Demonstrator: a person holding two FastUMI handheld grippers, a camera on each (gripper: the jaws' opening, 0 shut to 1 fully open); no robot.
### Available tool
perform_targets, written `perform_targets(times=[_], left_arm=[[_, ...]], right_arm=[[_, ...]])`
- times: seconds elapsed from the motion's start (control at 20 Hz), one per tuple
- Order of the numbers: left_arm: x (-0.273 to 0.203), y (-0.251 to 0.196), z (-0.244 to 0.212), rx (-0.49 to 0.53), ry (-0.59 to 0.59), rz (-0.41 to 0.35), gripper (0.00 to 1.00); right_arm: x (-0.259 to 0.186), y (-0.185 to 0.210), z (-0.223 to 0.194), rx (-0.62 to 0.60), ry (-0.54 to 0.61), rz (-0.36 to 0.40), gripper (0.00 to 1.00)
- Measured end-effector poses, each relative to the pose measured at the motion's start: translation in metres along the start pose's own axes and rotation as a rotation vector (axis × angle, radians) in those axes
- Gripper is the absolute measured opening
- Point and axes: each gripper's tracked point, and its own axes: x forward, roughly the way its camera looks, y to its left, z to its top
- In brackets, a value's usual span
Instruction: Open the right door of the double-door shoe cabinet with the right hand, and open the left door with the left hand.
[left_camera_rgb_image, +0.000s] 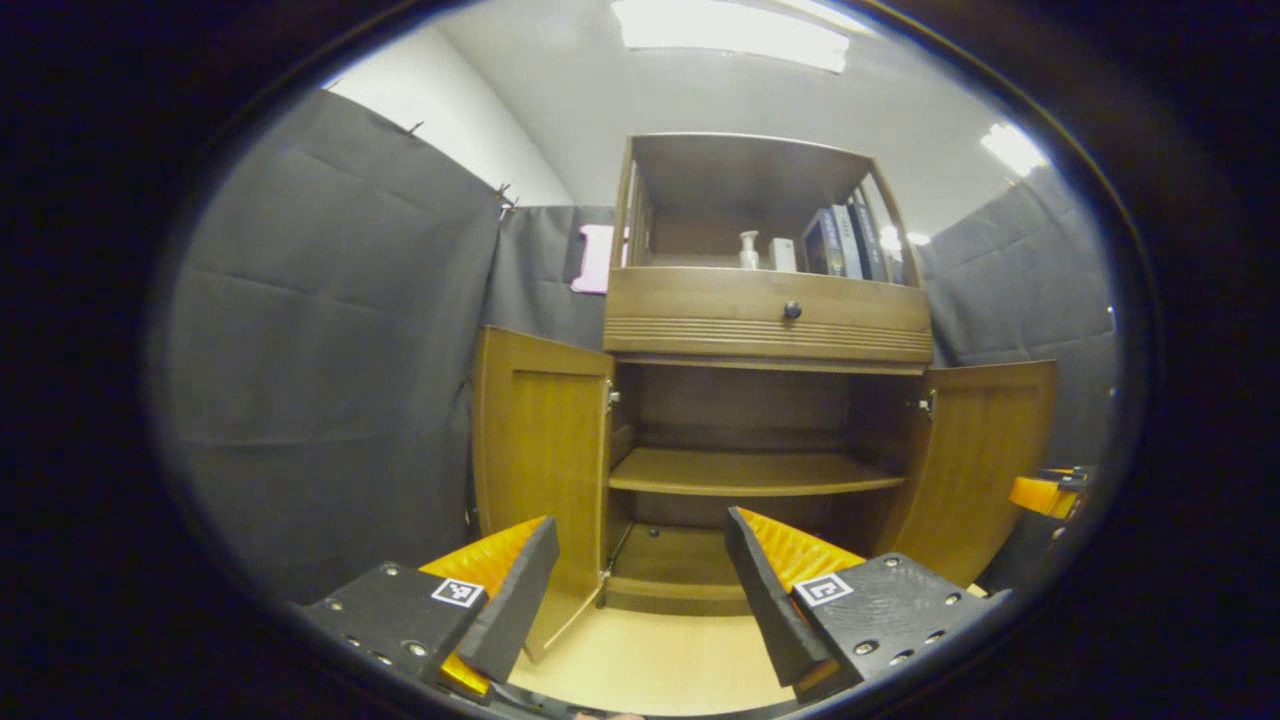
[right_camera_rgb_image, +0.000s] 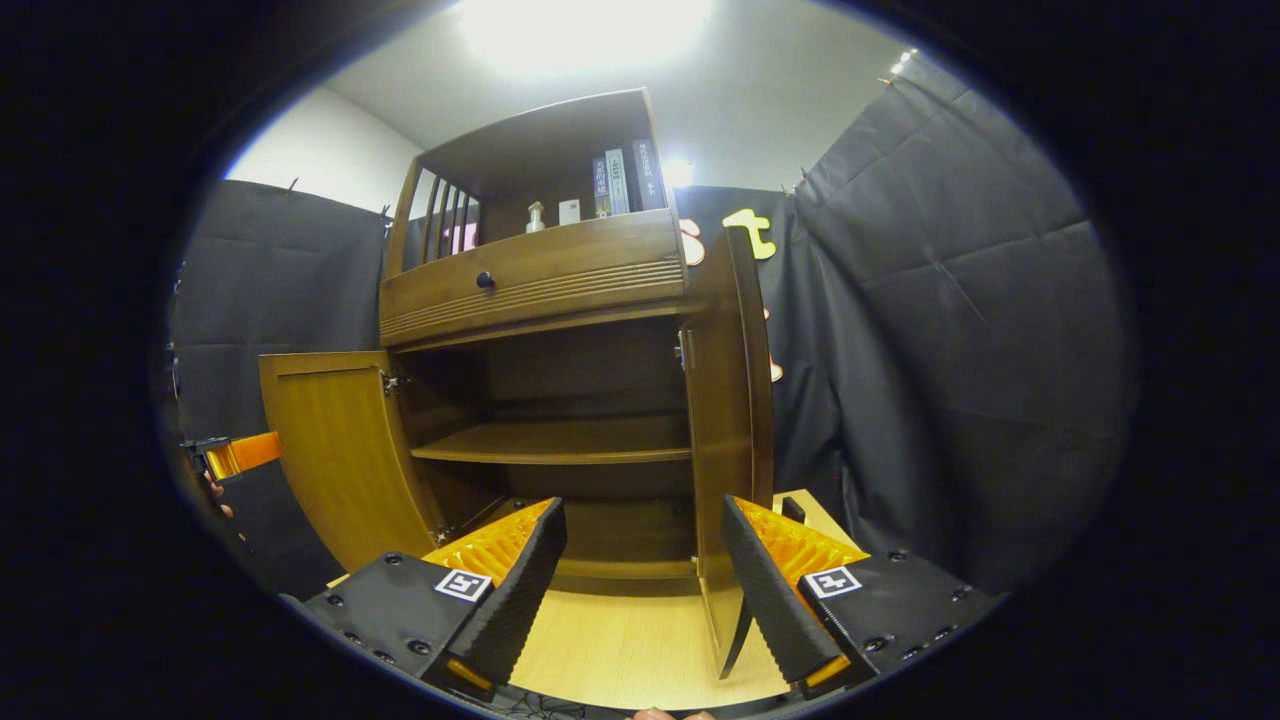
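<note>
The double-door shoe cabinet (left_camera_rgb_image: 768, 420) stands against the booth's black cloth wall on a pale wooden floor (left_camera_rgb_image: 650, 665), and both of its lower doors stand swung wide. In the left gripper view the left door (left_camera_rgb_image: 543, 460) hangs open on its hinge just beyond the near fingers, and the right door (left_camera_rgb_image: 985, 460) is folded out on the far side; between them the inner shelf (left_camera_rgb_image: 755, 472) and the bottom compartment lie bare. In the right gripper view the right door (right_camera_rgb_image: 735, 440) is seen almost edge-on, close in front of the camera. Judged from this, both openings look done and little or nothing is left but to draw the tools back. The left hand-held gripper (left_camera_rgb_image: 640, 590) is released, its jaws spread apart with nothing between them, near the left door but not touching it. The right hand-held gripper (right_camera_rgb_image: 645, 580) is likewise released and grasps nothing. Above sit a drawer (left_camera_rgb_image: 768, 312) and an upper shelf with books (left_camera_rgb_image: 845, 243) and a small white bottle (left_camera_rgb_image: 748, 250).
</note>
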Motion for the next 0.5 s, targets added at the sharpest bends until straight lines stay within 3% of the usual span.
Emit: perform_targets(times=[0.15, 0.35, 0.5], left_arm=[[0.018, -0.009, -0.004, 0.003, -0.010, -0.054, 0.96], [0.023, 0.012, -0.021, 0.027, 0.003, -0.061, 0.96], [0.025, 0.045, -0.035, -0.009, -0.017, -0.001, 0.96]], right_arm=[[0.003, 0.014, 0.000, 0.012, 0.007, -0.029, 0.98], [0.009, 0.034, 0.007, 0.017, -0.009, -0.076, 0.98], [0.016, 0.048, 0.001, 0.013, 0.007, -0.122, 0.98]])
